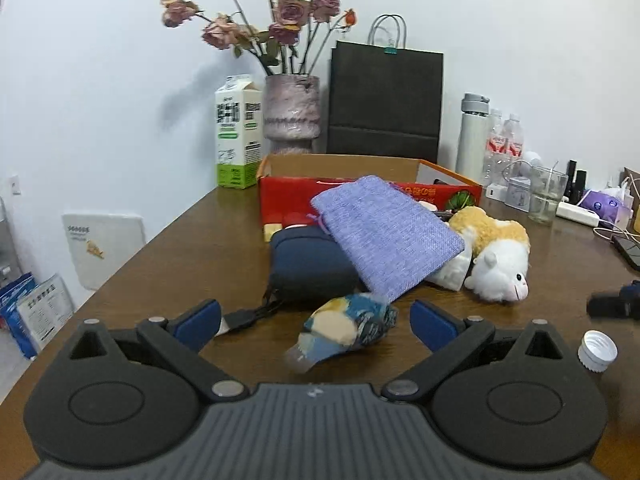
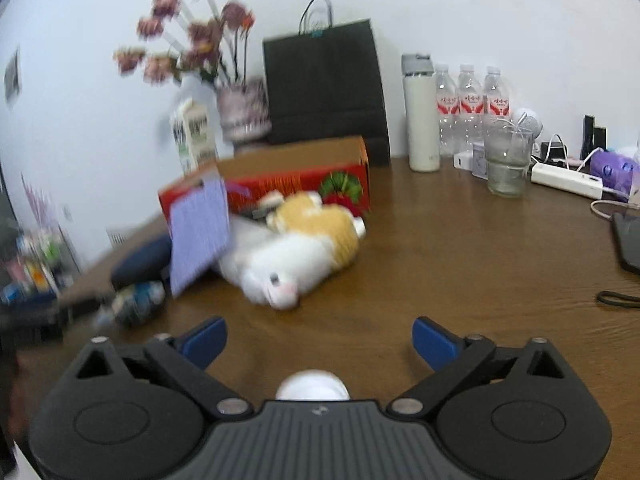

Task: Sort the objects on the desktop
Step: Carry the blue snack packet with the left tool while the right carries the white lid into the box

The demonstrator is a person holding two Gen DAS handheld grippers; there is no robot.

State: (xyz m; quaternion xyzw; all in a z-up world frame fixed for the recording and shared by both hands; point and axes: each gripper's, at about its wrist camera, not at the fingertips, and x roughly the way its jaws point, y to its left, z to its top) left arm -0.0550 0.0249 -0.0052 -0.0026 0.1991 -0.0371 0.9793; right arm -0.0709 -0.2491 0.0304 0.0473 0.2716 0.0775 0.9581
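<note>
Facing a pile of loose things with both grippers open and empty, so a bad approach could knock the pile.

Left view: the left gripper stands wide open around a small blue patterned bottle lying on the table, pads not touching it; it looks round, so it may roll away if one pad arrives first. The purple pouch leans on the dark case and may slide off. Right view: the right gripper is open, nothing between its fingers; the white cap sits close under it, and the plush toy lies ahead, beside the red box. This picture is blurred, so misjudging the reach is likely.
</note>
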